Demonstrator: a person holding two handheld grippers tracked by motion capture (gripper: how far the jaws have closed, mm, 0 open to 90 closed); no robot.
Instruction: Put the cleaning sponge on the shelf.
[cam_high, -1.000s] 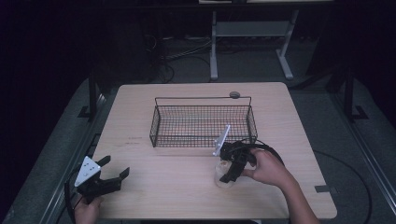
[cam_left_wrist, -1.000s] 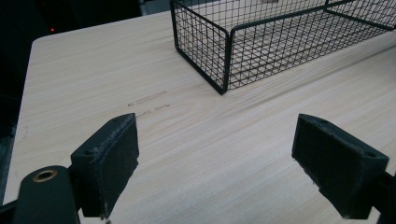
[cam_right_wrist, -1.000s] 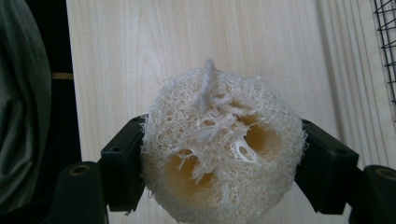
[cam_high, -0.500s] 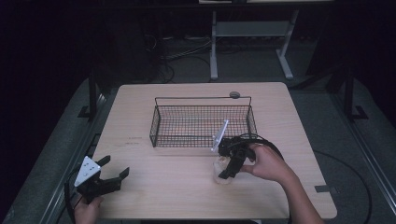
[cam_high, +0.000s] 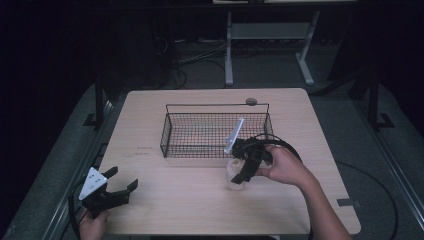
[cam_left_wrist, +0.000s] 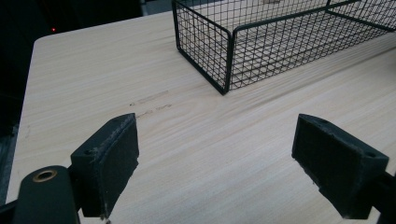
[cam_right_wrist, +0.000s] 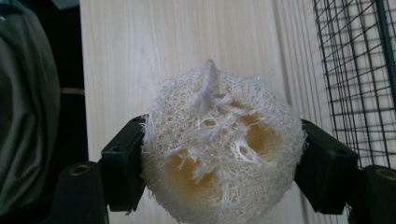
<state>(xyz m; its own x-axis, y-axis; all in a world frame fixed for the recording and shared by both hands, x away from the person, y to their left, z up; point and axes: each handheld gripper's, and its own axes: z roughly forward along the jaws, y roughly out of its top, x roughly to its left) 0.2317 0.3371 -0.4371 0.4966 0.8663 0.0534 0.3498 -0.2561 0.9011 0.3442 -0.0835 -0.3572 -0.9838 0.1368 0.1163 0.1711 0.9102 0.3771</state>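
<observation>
Right gripper (cam_high: 239, 176): clamped on loofah (cam_right_wrist: 223, 148), just near of wire basket (cam_high: 172, 128), right of centre. Left gripper (cam_high: 117, 191): jaws wide apart, empty, table's (cam_high: 200, 200) near-left corner.

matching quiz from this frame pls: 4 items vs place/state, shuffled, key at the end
Items:
1. left tongs
2. right tongs
3. wire basket
4. loofah sponge

Places/states:
A. nothing inside it, mid-table
B. clamped from both sides, just above the table in front of the basket
C. open, nothing between the jaws, at the near left corner of the table
D. closed on the pale fibrous puck

Pairs: 1-C, 2-D, 3-A, 4-B
</observation>
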